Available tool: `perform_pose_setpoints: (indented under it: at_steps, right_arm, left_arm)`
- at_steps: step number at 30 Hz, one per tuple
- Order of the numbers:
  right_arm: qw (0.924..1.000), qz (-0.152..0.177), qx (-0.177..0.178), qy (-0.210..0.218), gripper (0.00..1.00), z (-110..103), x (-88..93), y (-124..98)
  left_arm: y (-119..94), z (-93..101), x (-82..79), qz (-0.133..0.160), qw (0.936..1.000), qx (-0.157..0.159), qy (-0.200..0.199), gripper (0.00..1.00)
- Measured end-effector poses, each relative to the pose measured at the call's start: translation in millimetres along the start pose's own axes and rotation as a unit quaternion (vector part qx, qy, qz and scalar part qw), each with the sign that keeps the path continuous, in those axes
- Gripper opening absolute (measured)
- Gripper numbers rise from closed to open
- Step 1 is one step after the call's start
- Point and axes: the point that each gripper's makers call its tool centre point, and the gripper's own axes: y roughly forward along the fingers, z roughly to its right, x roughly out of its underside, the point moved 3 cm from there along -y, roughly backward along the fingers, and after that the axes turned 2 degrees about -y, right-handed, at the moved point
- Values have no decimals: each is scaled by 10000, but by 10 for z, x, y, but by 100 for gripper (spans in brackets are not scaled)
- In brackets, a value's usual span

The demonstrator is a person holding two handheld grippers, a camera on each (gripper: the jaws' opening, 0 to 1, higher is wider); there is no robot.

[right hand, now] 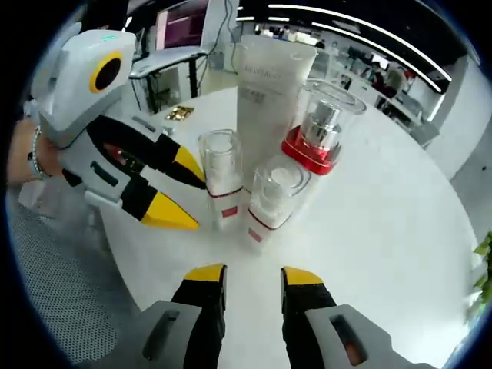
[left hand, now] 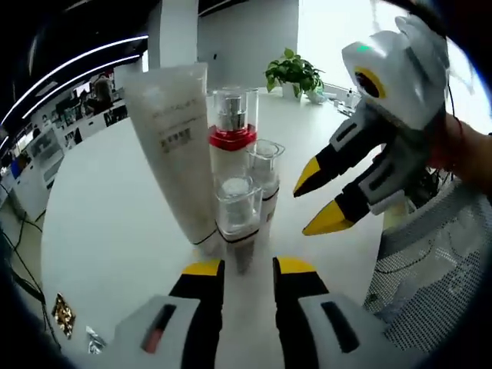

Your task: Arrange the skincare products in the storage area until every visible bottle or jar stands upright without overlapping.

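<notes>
Left gripper point(left hand: 247, 270): jaws narrow, holding nothing, low over the desk point(left hand: 115, 231). Dead ahead, just past the tips, a small clear-capped bottle point(left hand: 237, 209) stands upright, long axis vertical. Behind it, a second small bottle point(left hand: 264, 171), a taller red-collared bottle point(left hand: 233, 131), and a white tube point(left hand: 173, 146) on its cap to the left, all tightly bunched and possibly touching.

Right gripper point(right hand: 252, 278): jaws also narrow, empty. The same cluster is straight ahead, with one small bottle point(right hand: 270, 201) nearest and the other point(right hand: 221, 175) left of it.

All four look upright. Judgement: spacing is the issue, and the left gripper is nearer the front bottle.
</notes>
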Motion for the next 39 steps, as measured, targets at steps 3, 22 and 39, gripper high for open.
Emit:
perform_pose_setpoints:
  at_steps: [3,22,39]
  right_arm:
    - [9997,0,191,-146,23,31,-21,-6]
    - [9993,67,332,-153,23,68,-39,-26]
    - [9976,352,234,-549,23,29,-156,85]
  left_arm:
    - [45,-70,-74,170,9993,-334,66,26]
    - [80,-87,-127,475,9982,27,369,16]
    - [94,-88,75,-25,9986,-109,520,11]
